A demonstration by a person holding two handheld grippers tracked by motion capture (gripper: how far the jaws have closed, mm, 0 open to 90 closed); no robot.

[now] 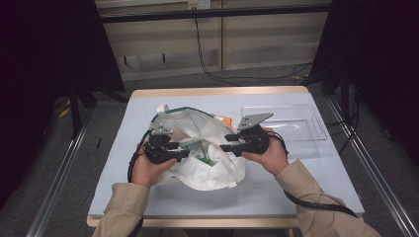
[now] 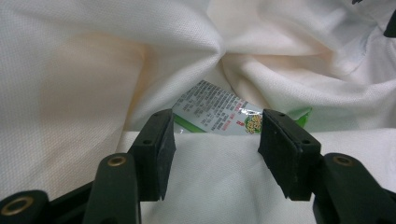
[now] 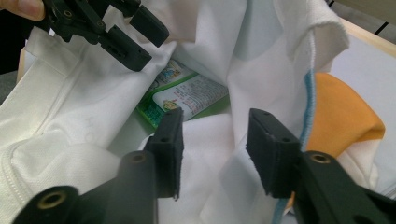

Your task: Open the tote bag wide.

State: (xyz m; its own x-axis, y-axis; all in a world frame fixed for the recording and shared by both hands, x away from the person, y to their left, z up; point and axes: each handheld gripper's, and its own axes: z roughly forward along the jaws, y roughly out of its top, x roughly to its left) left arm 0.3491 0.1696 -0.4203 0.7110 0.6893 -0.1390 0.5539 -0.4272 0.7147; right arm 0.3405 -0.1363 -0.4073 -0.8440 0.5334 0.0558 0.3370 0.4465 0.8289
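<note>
High view first, and we are looking down on the pale blue table (image 1: 276, 192), with the white cloth bag (image 1: 207, 170) lying crumpled at its middle and a clear plastic tray (image 1: 296, 129) sitting apart near the far right corner. This view is giving us the whole layout: both sleeved forearms coming in from the bottom, the left gripper (image 1: 184, 154) working at the bag's left side and the right gripper (image 1: 225, 146) at its right, tips pointing toward each other across the bag's open mouth.

Right gripper view is adding what the overhead cannot: we are peering straight into the mouth, where a green and white printed packet (image 3: 182, 93) is lying inside on the cloth. An orange patch (image 3: 343, 119) edged with a blue seam is showing at the right of the bag. The right gripper's jaws are standing apart with white cloth between them, though we cannot tell whether the pads are pressing on it. The left gripper is hanging at the upper left, jaws parted, above the bag's rim.

Left gripper view is closing in further, the packet's (image 2: 219, 114) small print facing us beyond a fold of cloth. These jaws are spread, holding nothing, a flat stretch of cloth lying between them.
</note>
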